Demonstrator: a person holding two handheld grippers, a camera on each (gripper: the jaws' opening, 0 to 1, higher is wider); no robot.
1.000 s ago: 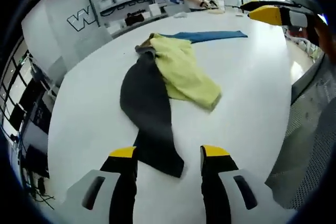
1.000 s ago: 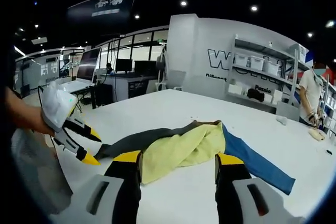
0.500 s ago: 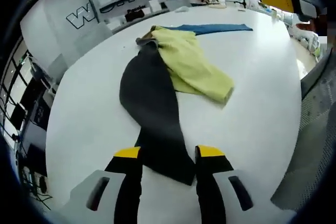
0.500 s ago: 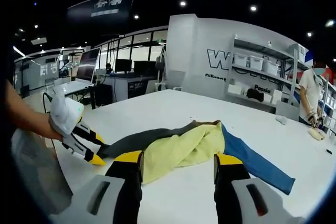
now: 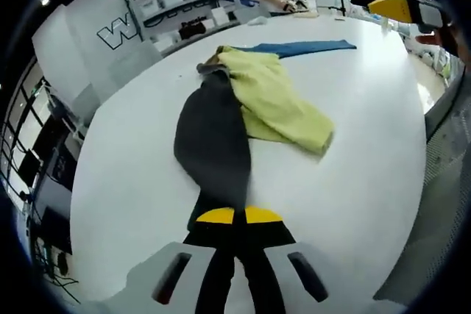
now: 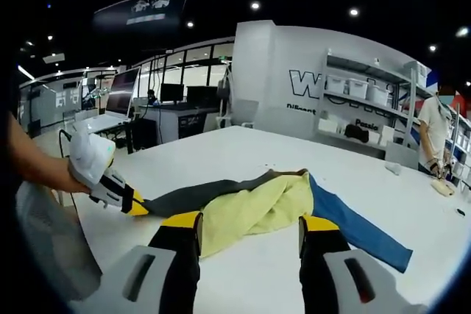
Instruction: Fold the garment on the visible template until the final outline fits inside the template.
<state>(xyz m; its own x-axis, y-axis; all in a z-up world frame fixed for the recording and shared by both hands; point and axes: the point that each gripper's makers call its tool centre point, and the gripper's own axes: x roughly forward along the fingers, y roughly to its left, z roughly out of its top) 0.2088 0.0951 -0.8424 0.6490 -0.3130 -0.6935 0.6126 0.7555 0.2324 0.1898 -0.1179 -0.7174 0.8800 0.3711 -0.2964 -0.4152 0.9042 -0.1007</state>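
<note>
Garment [image 5: 243, 112] on table [image 5: 132, 182] | left tongs [image 5: 234, 215] clamped on its dark end | right tongs [image 6: 249, 220] apart

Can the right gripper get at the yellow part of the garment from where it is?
Probably yes. The right gripper is open, its fingers straddle the near edge of the yellow part, and nothing lies between.

We see soft matt cloth garment [image 5: 243, 108], slightly rumpled, w/ yellow, dark grey & blue parts, on smooth, faintly glossy white table [image 5: 353, 130]; plastic-looking gripper tips.
</note>
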